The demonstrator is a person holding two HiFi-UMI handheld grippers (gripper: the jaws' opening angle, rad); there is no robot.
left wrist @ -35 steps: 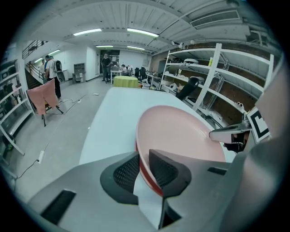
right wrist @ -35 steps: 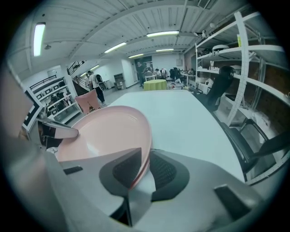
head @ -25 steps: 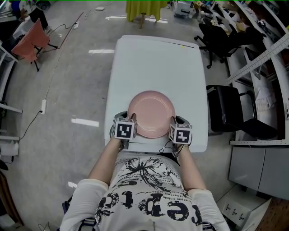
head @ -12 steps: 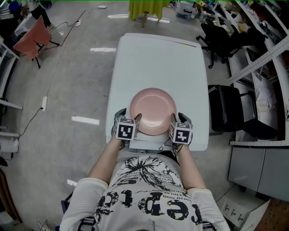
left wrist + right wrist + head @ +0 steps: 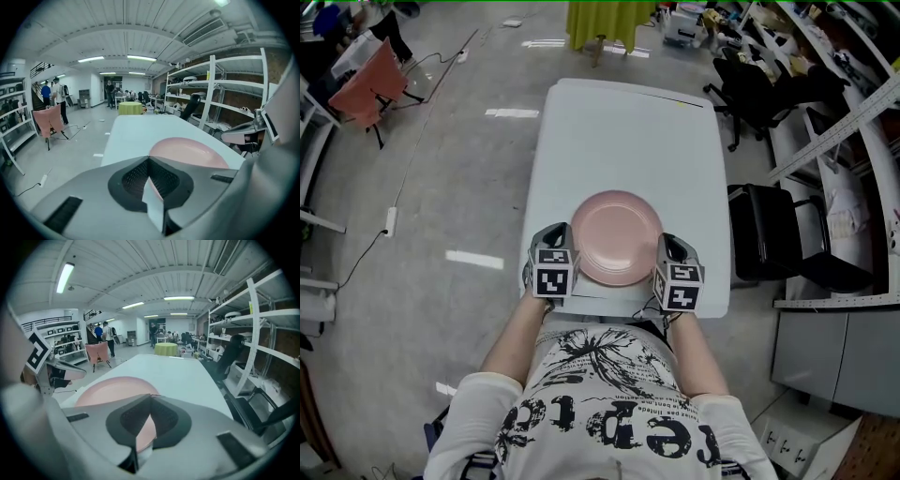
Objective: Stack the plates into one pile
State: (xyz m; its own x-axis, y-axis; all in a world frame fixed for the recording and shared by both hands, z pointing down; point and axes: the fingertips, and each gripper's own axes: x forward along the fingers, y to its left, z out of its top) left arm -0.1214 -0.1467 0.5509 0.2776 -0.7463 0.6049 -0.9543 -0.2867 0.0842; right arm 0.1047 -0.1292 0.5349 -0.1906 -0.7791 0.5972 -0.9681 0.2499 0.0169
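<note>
From the head view, the marker cubes hide the fingers. The gripper views show the left gripper point(image 5: 149, 160) and right gripper point(image 5: 150, 396) with fingers closed at the tips, empty. Between them, the pink plate point(image 5: 616, 236) lies by the tabletop's point(image 5: 628, 131) near edge. Whether others lie under it is unclear.

A black chair point(image 5: 766, 228) stands just beside the white table point(image 5: 628, 131).
</note>
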